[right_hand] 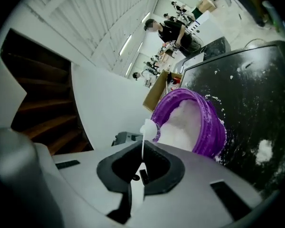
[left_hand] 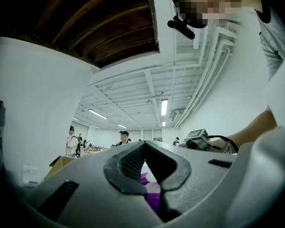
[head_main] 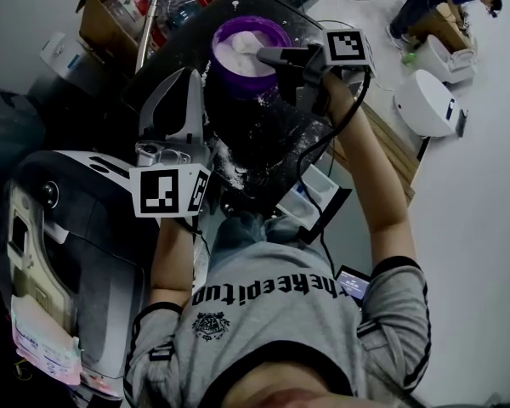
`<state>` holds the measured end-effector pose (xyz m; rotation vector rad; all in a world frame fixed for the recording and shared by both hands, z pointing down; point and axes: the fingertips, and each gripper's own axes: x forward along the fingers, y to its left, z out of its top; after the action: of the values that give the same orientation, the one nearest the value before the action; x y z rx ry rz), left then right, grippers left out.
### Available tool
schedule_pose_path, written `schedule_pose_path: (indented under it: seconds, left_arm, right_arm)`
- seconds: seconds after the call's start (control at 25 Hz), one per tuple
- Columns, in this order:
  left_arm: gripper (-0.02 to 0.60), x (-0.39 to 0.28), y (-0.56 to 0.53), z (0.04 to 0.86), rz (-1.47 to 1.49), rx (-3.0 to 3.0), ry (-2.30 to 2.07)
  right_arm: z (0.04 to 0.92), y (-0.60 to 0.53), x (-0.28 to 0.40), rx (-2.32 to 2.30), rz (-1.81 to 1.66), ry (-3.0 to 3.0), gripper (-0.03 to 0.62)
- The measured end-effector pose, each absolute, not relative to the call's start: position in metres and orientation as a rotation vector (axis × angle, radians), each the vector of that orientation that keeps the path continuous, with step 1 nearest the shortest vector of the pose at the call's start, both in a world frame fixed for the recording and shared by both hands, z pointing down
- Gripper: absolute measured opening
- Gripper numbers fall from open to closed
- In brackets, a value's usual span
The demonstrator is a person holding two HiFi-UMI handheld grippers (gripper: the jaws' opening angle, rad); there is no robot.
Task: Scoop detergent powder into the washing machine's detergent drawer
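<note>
One dark counter point(head_main: 263, 134), dusted with spilled white powder, carries a purple tub point(head_main: 221, 41) at its far side. At its near edge, toward the person, what looks like the washing machine's detergent drawer point(head_main: 323, 187) stands pulled out.

The tub holds a heap of detergent powder point(right_hand: 185, 120). The drawer lies well apart from the tub, back toward the person's body and under the right forearm, so the right arm is the nearer one to it.

The right hand-held gripper point(right_hand: 142, 148) has its jaws pinched on the thin white handle of a scoop point(right_hand: 147, 128). The handle runs straight out along the jaws, and the small bowl sits at the tub's rim. Whether the bowl is loaded cannot be told.

The left hand-held gripper point(head_main: 187, 79) hangs just to the left of the tub, pointing upward, with its jaws together on nothing.

By judgement, the coming move is a carry from far to near. It would draw the scoop back along its own long axis toward the drawer and keep the bowl level so nothing adds to the spill.
</note>
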<state>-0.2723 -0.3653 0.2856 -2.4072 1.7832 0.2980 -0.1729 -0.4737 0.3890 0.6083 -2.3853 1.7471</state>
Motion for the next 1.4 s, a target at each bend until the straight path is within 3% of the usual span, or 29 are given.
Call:
schedule_pose_path:
  seconds: [0.72, 1.4]
  left_arm:
    - [0.005, -0.236, -0.340, 0.270, 0.250, -2.366, 1.782]
    - [0.005, -0.157, -0.272, 0.252, 0.228, -2.318, 1.794]
  right_arm:
    - [0.369, -0.433, -0.135, 0.629, 1.744, -2.606, 0.008]
    - [0.345, -0.362, -0.050, 0.559, 1.828, -2.664, 0.008]
